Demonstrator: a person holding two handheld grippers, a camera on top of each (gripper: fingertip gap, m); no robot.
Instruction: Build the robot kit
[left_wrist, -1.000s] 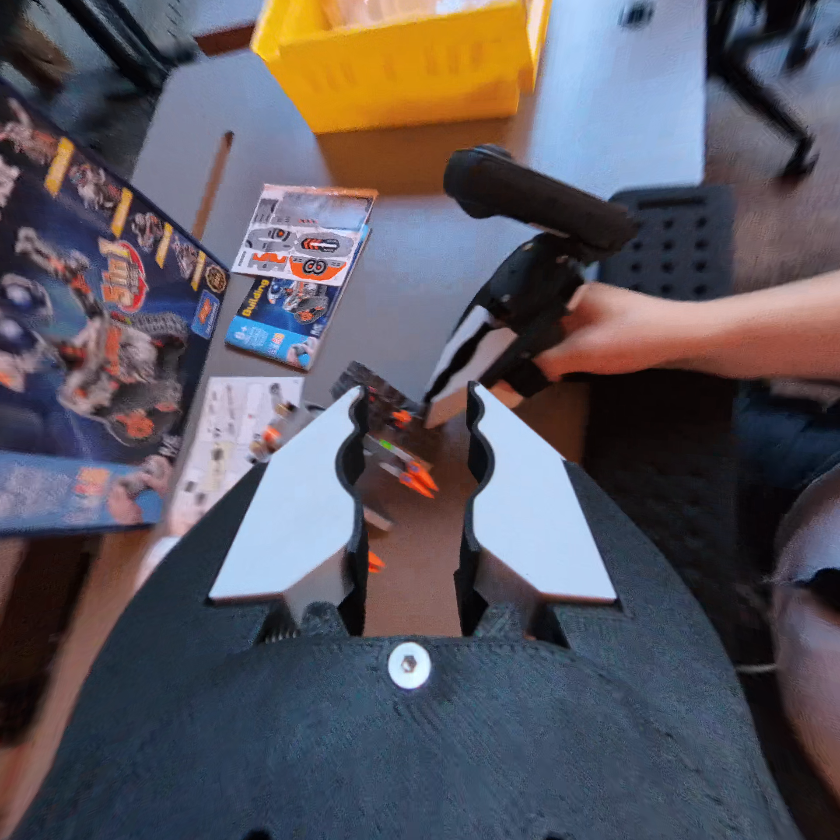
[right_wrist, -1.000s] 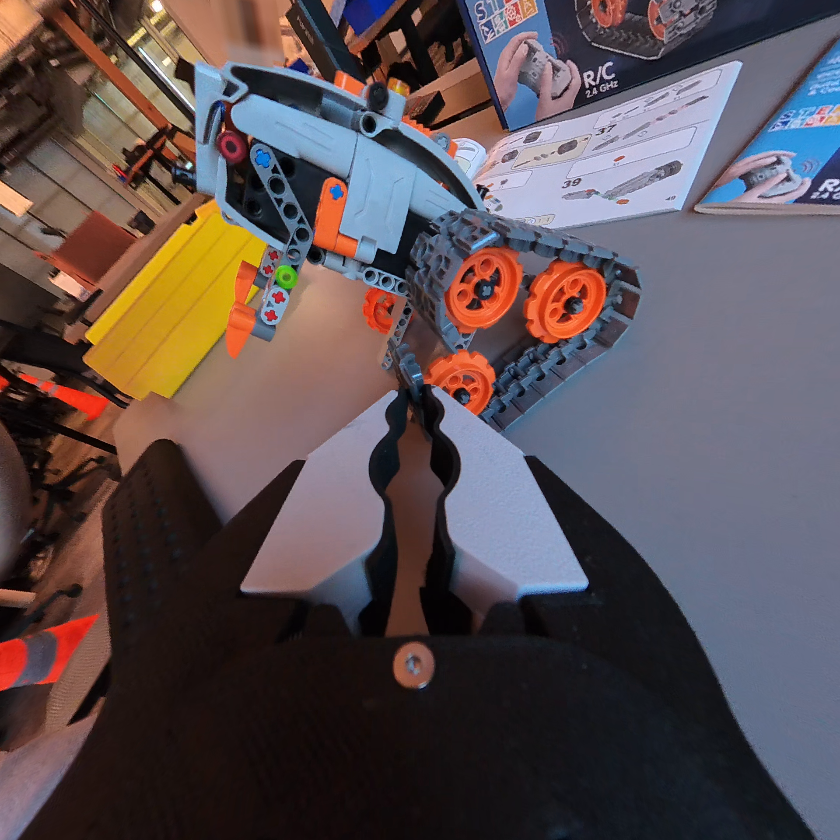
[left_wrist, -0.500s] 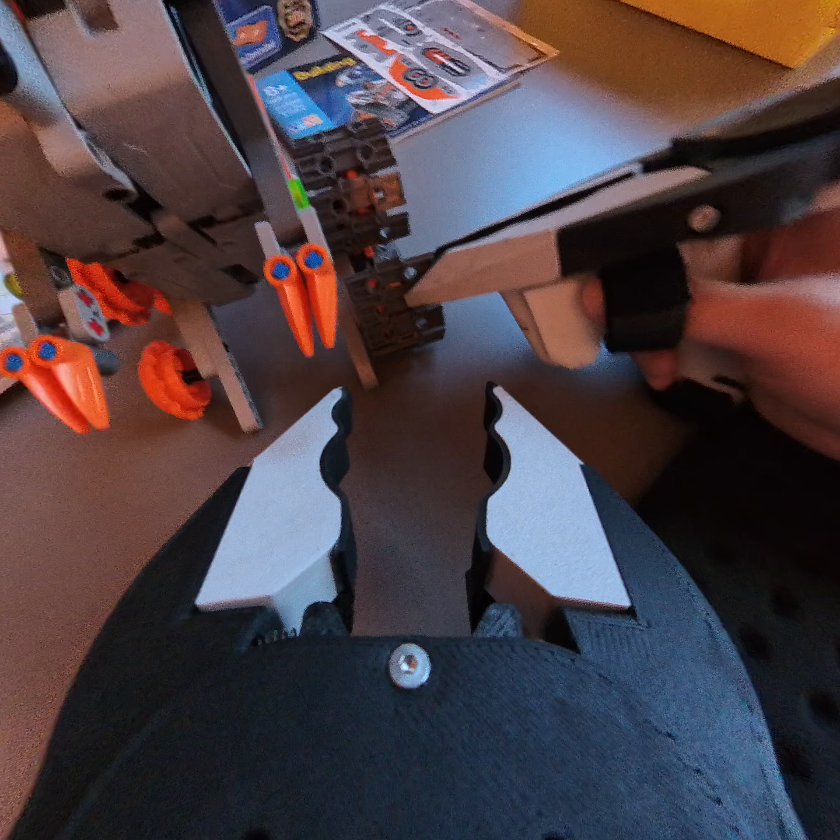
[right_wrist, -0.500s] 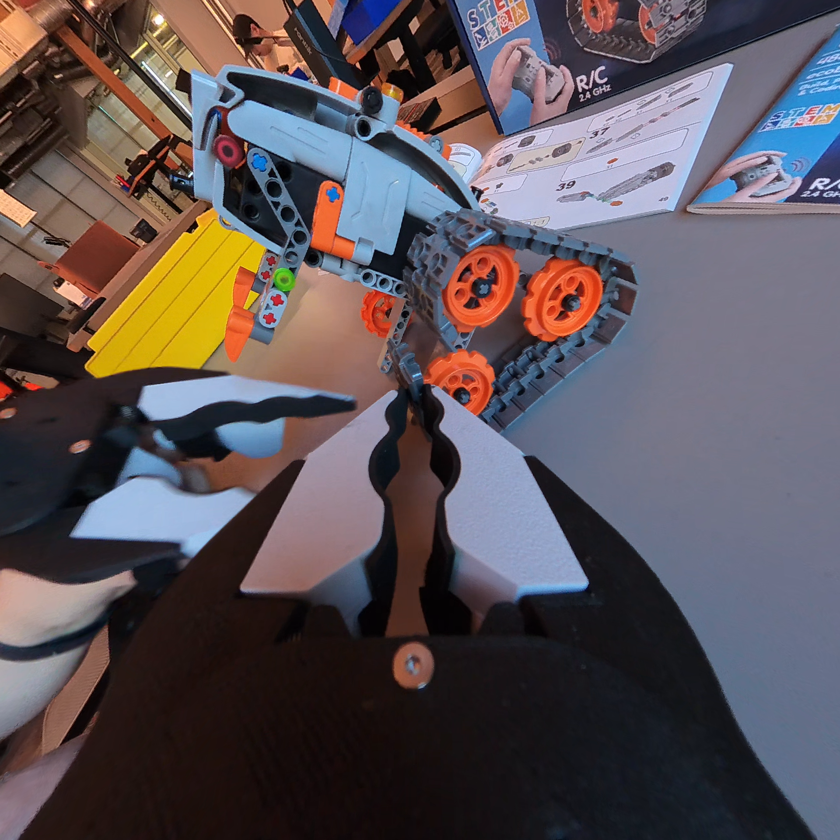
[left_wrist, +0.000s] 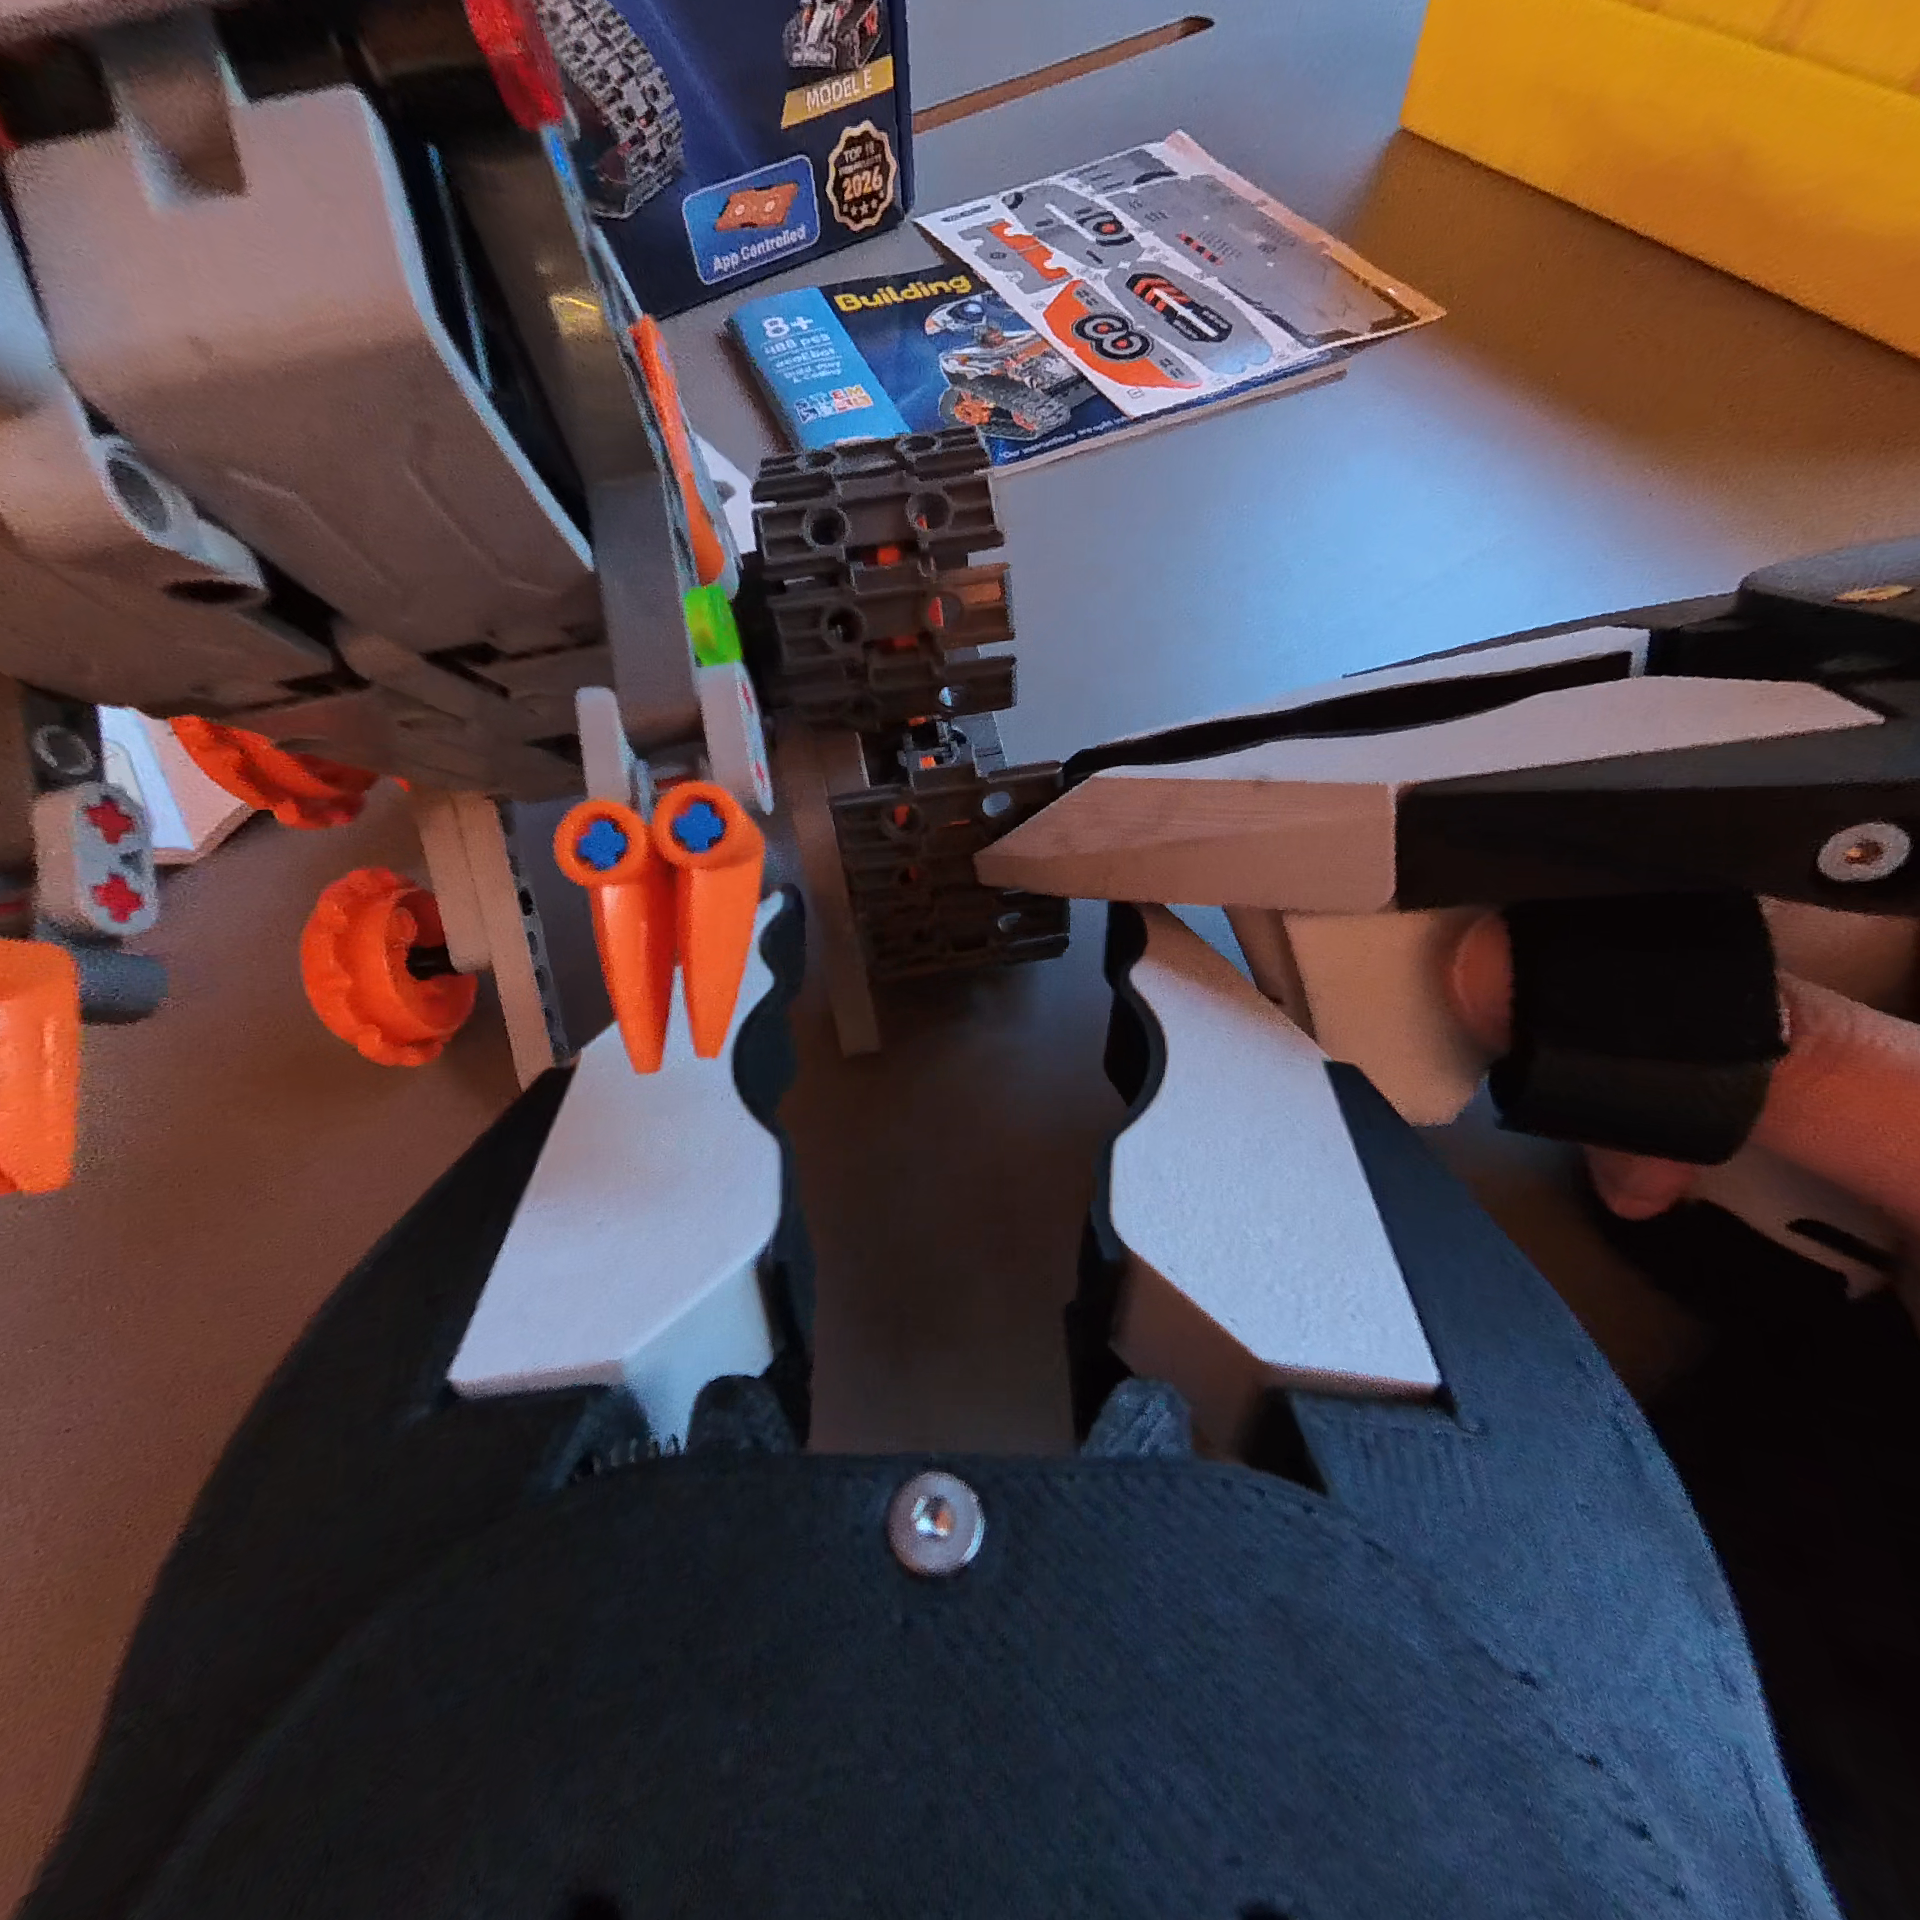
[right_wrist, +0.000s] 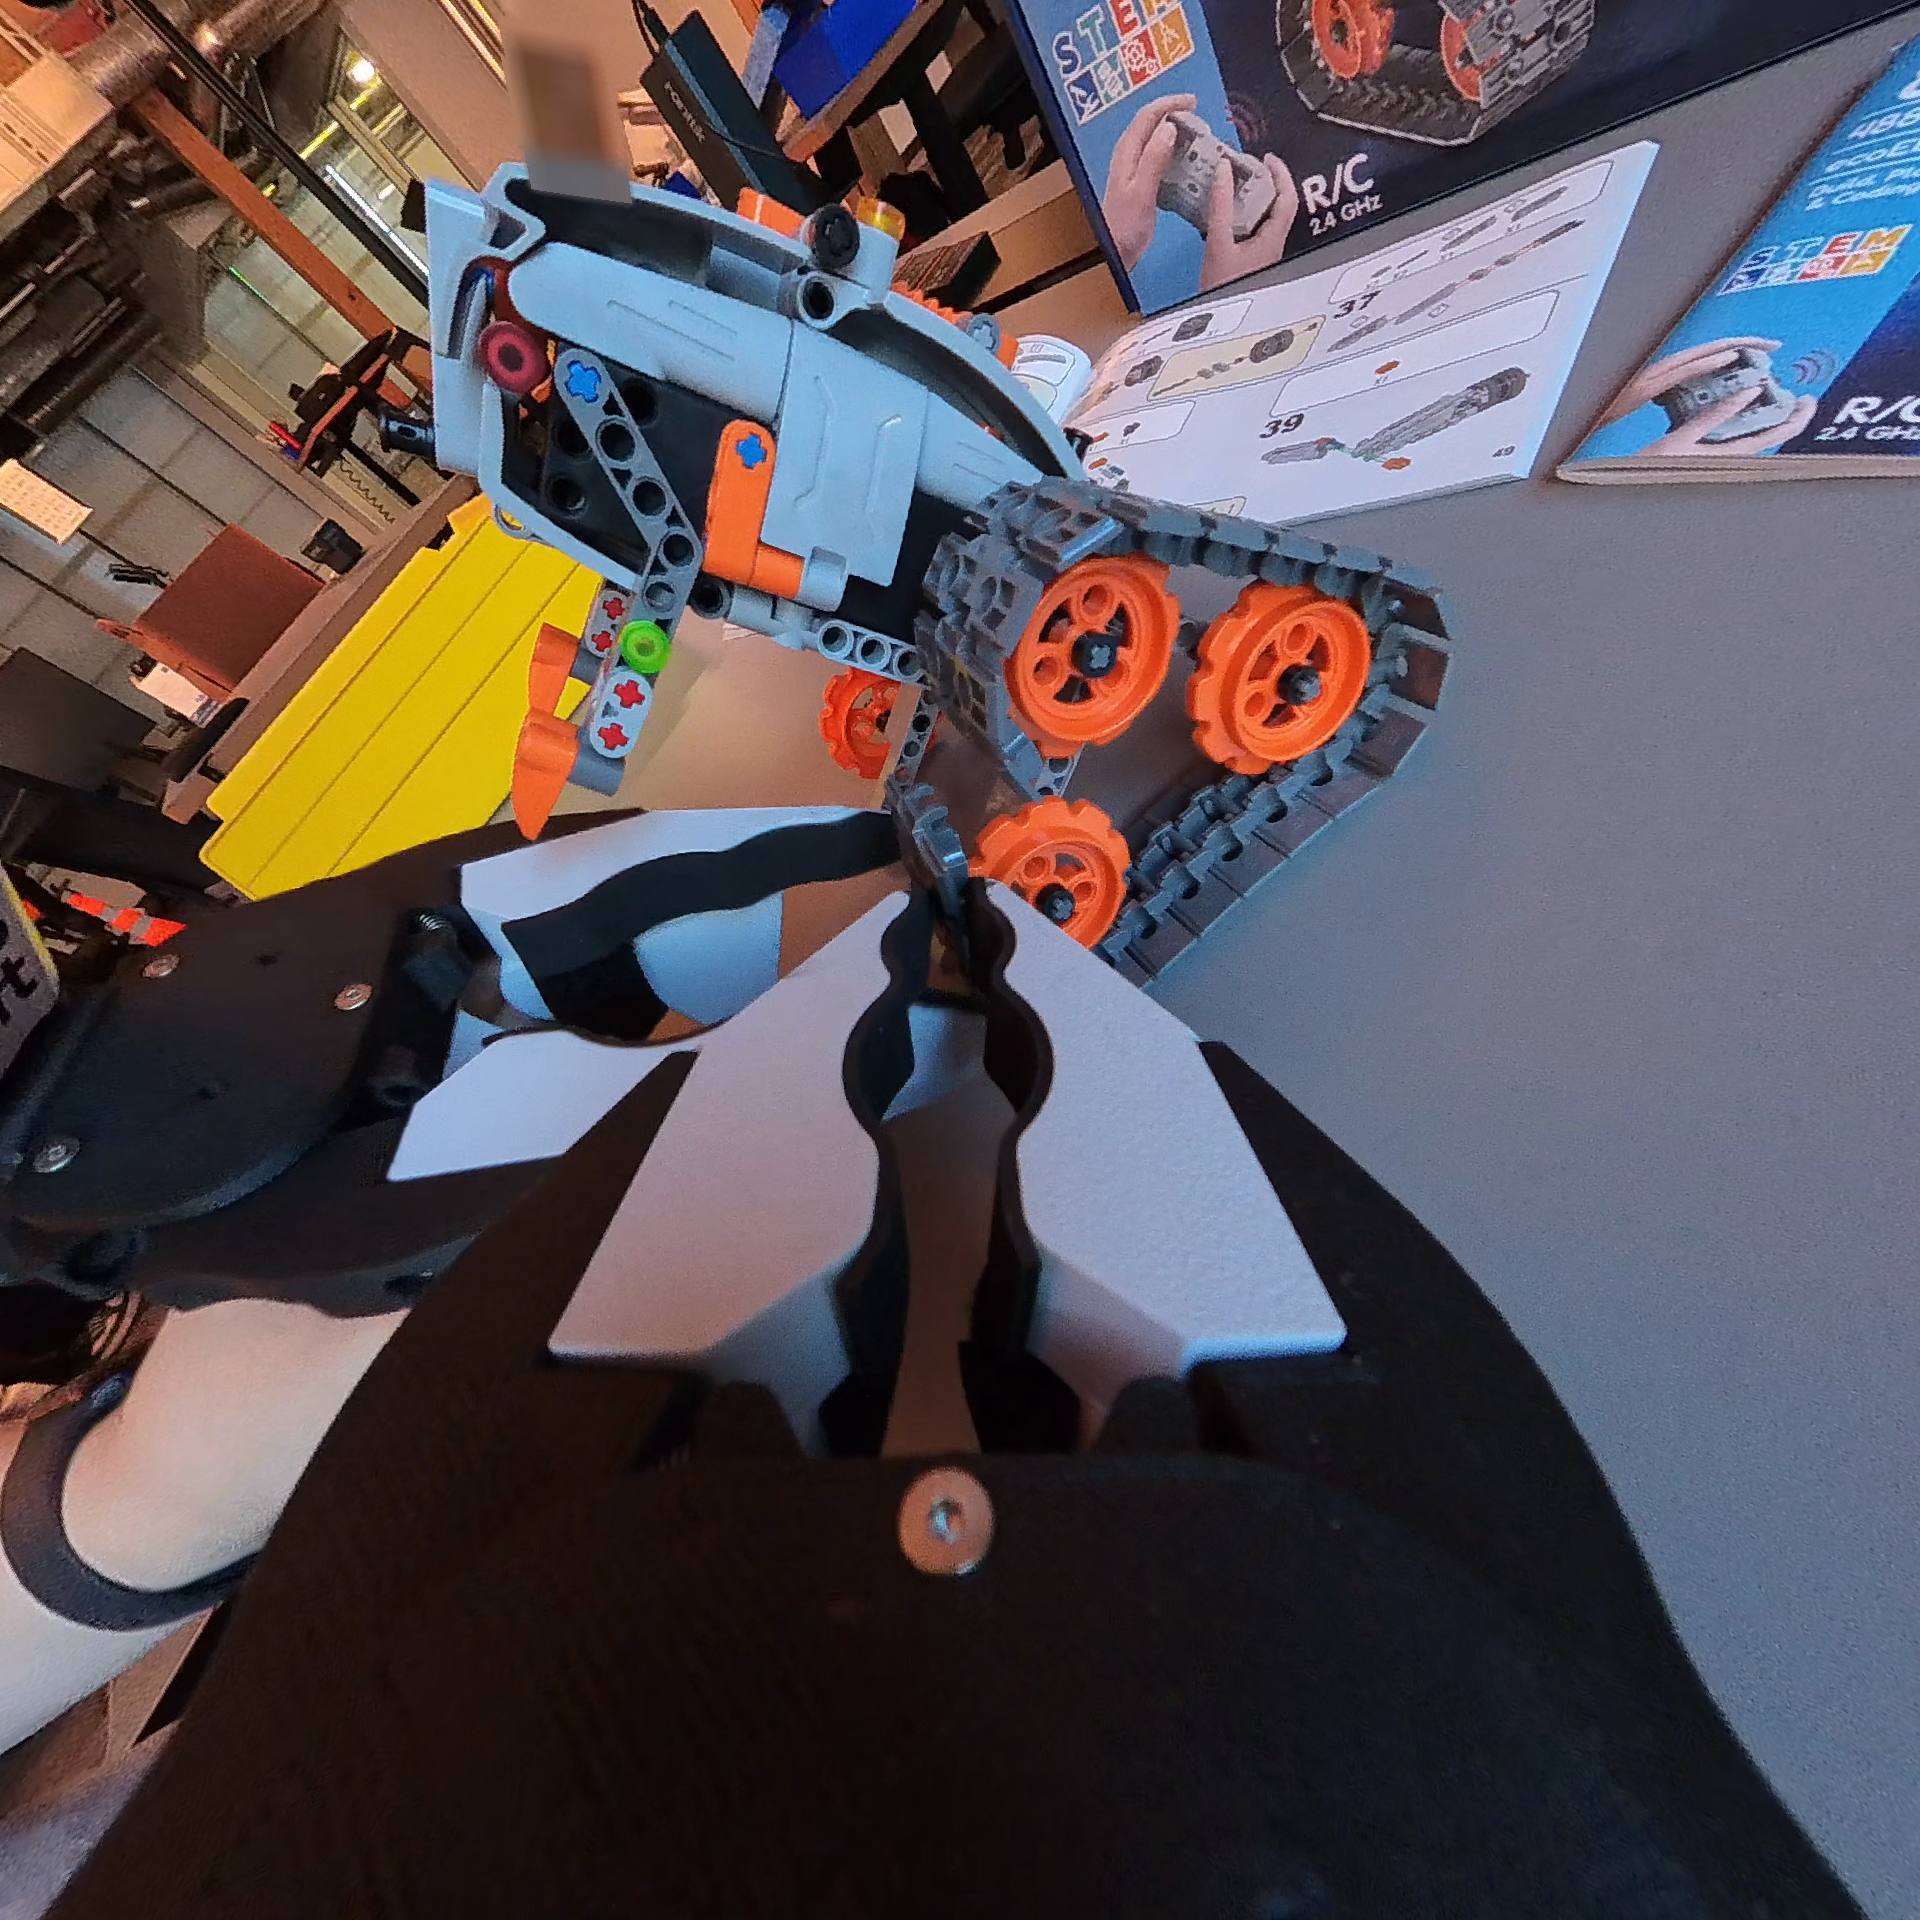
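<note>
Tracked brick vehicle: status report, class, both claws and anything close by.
Right claw shut on loose track end. Left claw open, empty, beside orange spikes. Tracked brick vehicle tilted nose-up on table.

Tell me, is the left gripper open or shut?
Open: the left gripper shows a wide gap between its fingers, with bare table visible through it.

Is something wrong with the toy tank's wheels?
Yes. The grey and orange brick-built tracked vehicle is tipped up, its front off the grey table. Its dark grey link track hangs loose at the end, where the shut right claw pinches it. The open left claw waits beside it.
</note>
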